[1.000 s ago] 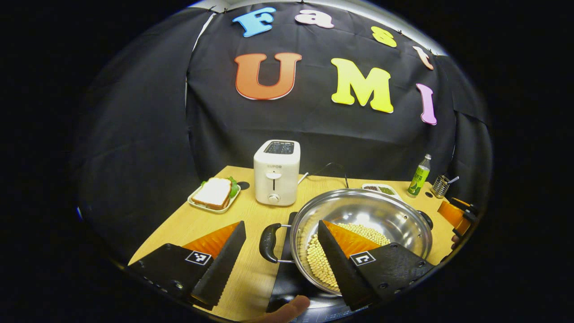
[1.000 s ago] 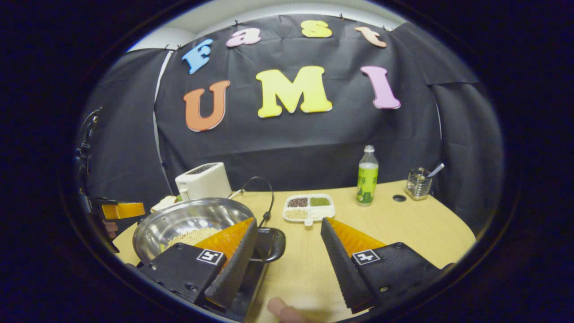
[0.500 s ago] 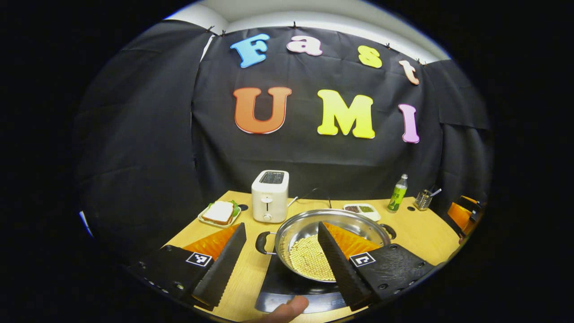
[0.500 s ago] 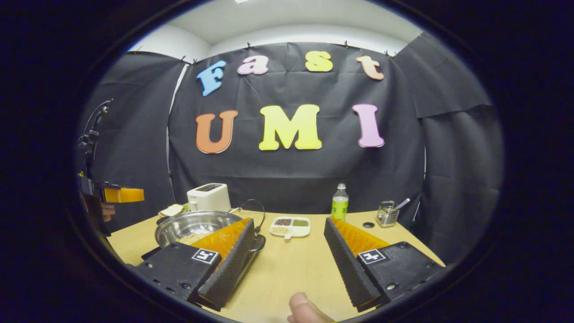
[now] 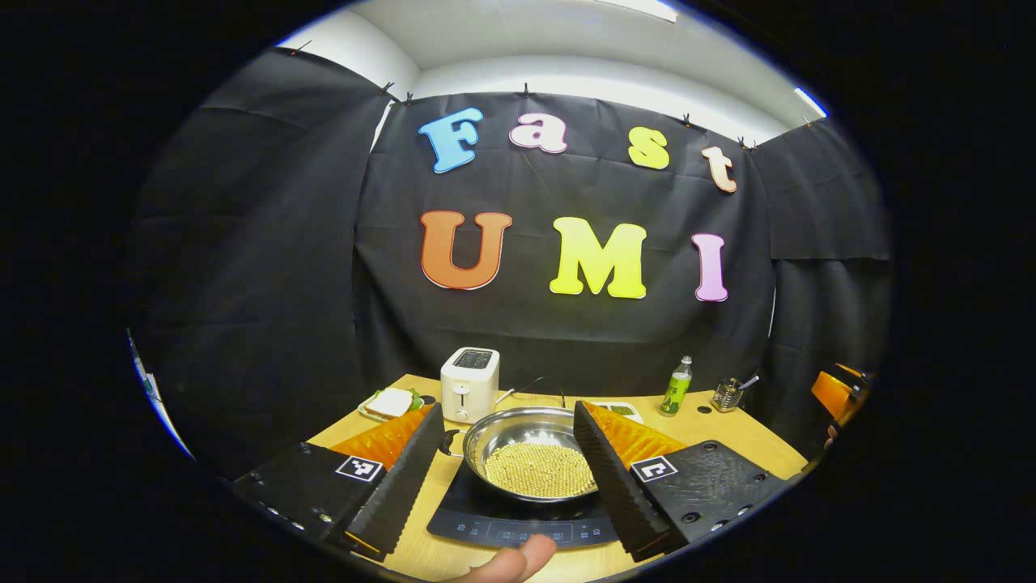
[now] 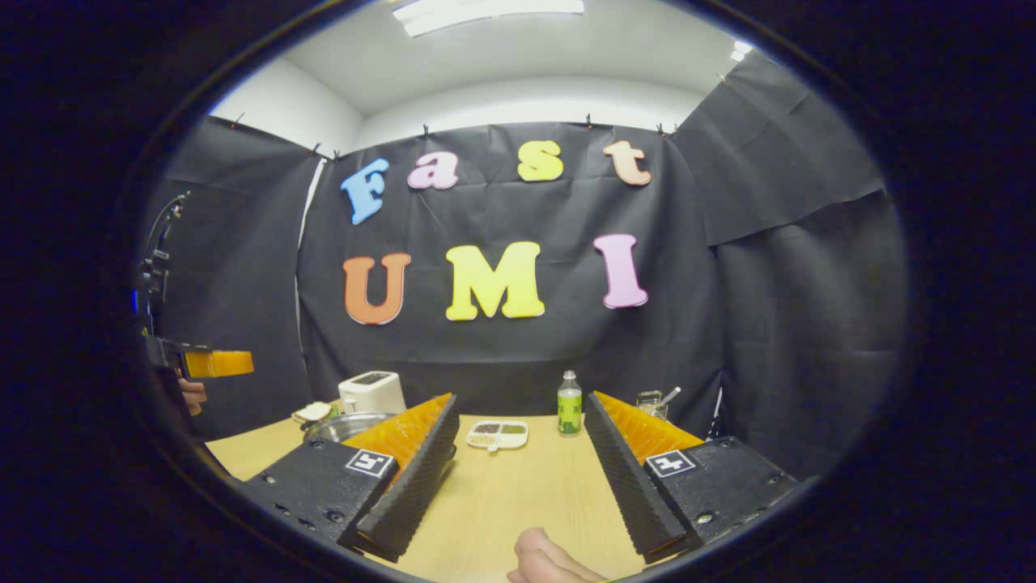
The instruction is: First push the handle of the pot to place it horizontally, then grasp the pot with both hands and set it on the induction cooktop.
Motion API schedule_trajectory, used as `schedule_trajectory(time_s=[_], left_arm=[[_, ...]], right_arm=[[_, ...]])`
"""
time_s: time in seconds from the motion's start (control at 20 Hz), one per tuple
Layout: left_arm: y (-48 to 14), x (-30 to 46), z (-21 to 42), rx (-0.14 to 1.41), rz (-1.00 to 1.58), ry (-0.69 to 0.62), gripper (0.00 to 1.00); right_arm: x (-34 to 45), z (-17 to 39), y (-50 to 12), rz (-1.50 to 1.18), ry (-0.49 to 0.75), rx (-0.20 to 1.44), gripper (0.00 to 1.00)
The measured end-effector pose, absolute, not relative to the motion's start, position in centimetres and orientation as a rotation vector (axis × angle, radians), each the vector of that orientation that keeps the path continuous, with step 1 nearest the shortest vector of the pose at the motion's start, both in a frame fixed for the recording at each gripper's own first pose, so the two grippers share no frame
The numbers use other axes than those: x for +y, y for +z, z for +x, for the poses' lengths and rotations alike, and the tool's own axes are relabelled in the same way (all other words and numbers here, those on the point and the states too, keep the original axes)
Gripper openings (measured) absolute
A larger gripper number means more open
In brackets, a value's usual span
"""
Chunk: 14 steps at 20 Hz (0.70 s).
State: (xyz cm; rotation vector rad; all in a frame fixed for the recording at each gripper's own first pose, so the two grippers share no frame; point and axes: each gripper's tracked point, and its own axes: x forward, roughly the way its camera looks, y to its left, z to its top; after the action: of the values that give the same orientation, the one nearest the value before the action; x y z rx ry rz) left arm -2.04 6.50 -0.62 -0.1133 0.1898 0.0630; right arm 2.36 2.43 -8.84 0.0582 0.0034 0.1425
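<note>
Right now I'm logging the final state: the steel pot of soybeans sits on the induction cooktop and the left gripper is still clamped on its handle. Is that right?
Not quite. The steel pot of soybeans does sit on the induction cooktop, but the left gripper is not clamped on its handle. The left gripper view shows its fingers spread wide, clear of the pot.

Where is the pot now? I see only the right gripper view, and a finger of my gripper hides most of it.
Observer: The pot sits on the induction cooktop.
Operator: Is there something inside it?
Observer: Yes, pale beans cover its bottom.
Operator: Does the left gripper hold it?
Observer: No. The left gripper is open, and neither finger presses on the pot.
</note>
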Motion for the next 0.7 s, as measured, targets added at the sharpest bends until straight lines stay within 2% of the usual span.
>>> schedule_trajectory(time_s=[0.25, 0.45, 0.7], left_arm=[[2.4, 2.7, -4.4, 0.138, -0.100, 0.019, 0.95], [4.0, 1.9, -6.8, 0.088, -0.078, 0.066, 0.95], [4.5, -0.8, -8.9, 0.069, -0.067, 0.005, 0.95]], right_arm=[[-0.1, -1.0, -6.1, 0.048, 0.109, -0.031, 0.98], [-0.4, -3.3, -6.0, 0.075, 0.122, 0.024, 0.97], [-1.0, -5.2, -5.6, 0.065, 0.129, 0.012, 0.96]])
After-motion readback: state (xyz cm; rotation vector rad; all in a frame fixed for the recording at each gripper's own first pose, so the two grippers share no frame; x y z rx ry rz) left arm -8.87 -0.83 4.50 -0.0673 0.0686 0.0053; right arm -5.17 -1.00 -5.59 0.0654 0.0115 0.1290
